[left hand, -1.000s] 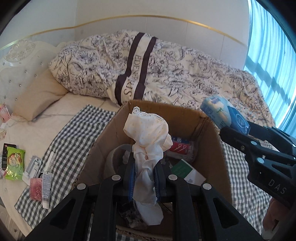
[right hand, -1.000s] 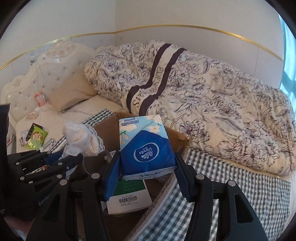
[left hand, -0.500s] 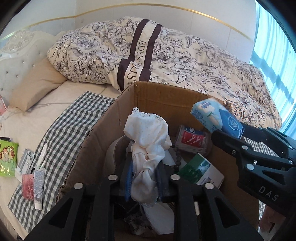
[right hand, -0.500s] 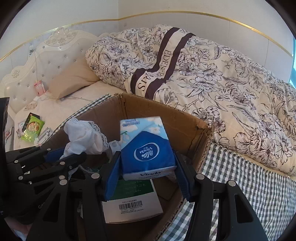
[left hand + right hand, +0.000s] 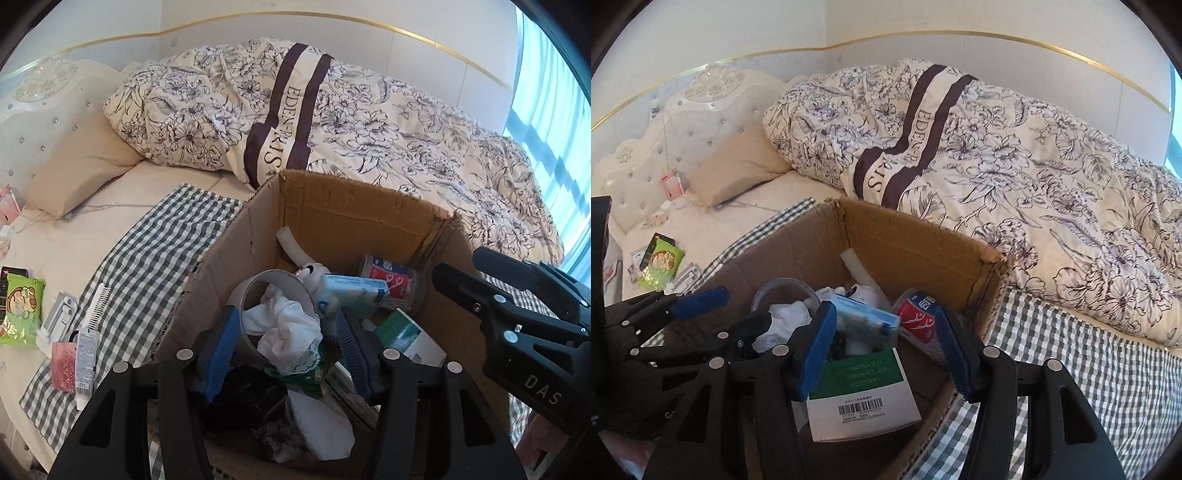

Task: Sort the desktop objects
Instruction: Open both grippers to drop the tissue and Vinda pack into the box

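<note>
- Left gripper [image 5: 286,354] hangs over the cardboard box [image 5: 354,206] at lower centre of its view, jaws spread wide, nothing between the blue pads.
- The white cloth [image 5: 284,325] lies crumpled inside the box, draped over the rim of a grey cup [image 5: 258,284], right between those parted fingers but not pinched.
- Right gripper [image 5: 884,350] is also over the box, jaws apart and empty.
- The blue tissue pack [image 5: 866,319] lies in the box, centre frame, on top of a green-and-white carton [image 5: 864,391], beside a red-labelled can [image 5: 918,314].
- On the checked cloth [image 5: 155,258] at left: a comb [image 5: 98,306], a tube [image 5: 85,358], a green snack packet [image 5: 20,310].
</note>
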Demonstrator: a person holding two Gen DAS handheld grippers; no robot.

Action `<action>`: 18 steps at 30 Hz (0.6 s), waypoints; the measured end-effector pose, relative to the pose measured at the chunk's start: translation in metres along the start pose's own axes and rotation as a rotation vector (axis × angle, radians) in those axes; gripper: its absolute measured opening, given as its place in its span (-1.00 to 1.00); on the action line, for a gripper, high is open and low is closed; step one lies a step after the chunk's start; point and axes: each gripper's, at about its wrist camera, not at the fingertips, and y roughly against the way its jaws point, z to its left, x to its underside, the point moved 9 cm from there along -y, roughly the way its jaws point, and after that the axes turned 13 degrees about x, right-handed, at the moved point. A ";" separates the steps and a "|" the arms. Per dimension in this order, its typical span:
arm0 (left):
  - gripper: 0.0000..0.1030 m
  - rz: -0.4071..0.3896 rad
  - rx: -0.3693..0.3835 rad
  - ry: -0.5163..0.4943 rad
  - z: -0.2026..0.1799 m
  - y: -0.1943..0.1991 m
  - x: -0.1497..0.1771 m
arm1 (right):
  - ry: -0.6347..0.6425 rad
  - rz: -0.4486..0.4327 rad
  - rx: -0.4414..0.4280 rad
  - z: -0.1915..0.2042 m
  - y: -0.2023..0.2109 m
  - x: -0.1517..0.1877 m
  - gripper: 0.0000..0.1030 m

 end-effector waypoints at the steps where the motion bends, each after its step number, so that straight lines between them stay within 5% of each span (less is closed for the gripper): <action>1: 0.11 -0.006 0.001 -0.002 -0.002 0.004 -0.002 | -0.002 -0.007 0.002 -0.002 0.005 -0.001 0.08; 15: 0.13 -0.099 0.029 -0.049 -0.057 0.065 -0.023 | -0.075 -0.094 0.055 -0.051 0.087 -0.010 0.08; 18: 0.20 -0.122 0.043 -0.067 -0.075 0.079 -0.025 | -0.095 -0.120 0.072 -0.066 0.107 -0.009 0.24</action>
